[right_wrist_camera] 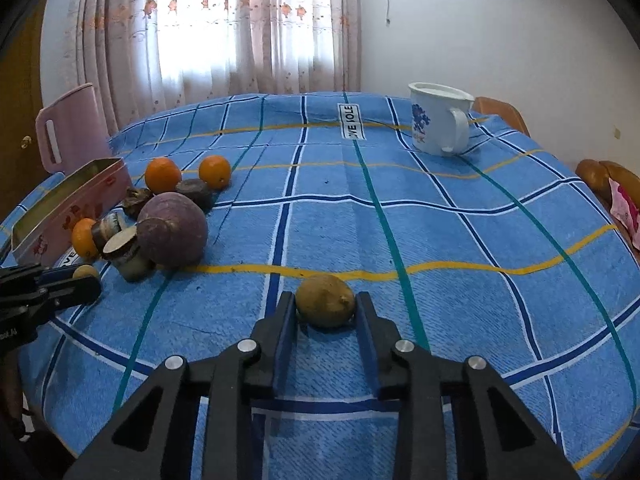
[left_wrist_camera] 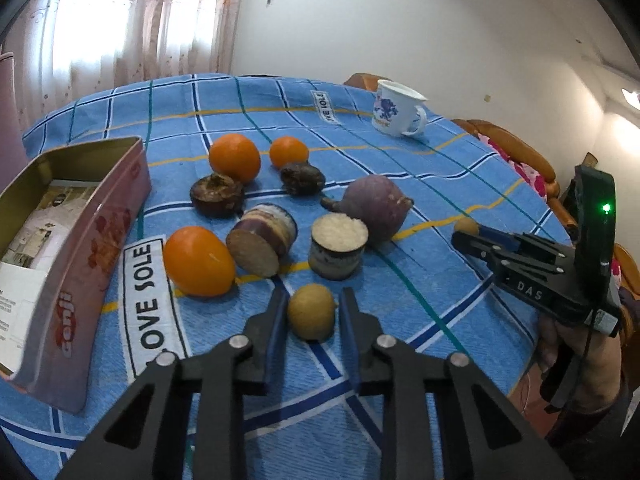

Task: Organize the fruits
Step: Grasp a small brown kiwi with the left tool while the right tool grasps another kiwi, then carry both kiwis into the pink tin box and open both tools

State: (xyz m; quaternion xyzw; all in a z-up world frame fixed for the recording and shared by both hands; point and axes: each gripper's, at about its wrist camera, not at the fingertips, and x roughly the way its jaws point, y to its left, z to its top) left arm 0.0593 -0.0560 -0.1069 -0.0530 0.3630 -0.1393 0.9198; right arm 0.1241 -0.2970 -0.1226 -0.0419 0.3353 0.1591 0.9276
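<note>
My left gripper [left_wrist_camera: 313,312] has its jaws around a small tan fruit [left_wrist_camera: 311,311] that rests on the blue cloth, with a thin gap on each side. My right gripper [right_wrist_camera: 325,307] is shut on a second tan fruit [right_wrist_camera: 326,300], also on the cloth. Beyond the left gripper lie three oranges [left_wrist_camera: 198,261], two dark round fruits [left_wrist_camera: 217,200], two cut purple-skinned pieces [left_wrist_camera: 262,245], and a big purple root [left_wrist_camera: 376,207]. The right gripper also shows at the right of the left wrist view [left_wrist_camera: 466,236].
An open pink tin box [left_wrist_camera: 76,256] with papers inside stands at the left. A white mug [left_wrist_camera: 398,109] stands at the far side of the table. A pink board [right_wrist_camera: 70,128] leans behind the box. Wooden chairs [left_wrist_camera: 516,152] stand at the right.
</note>
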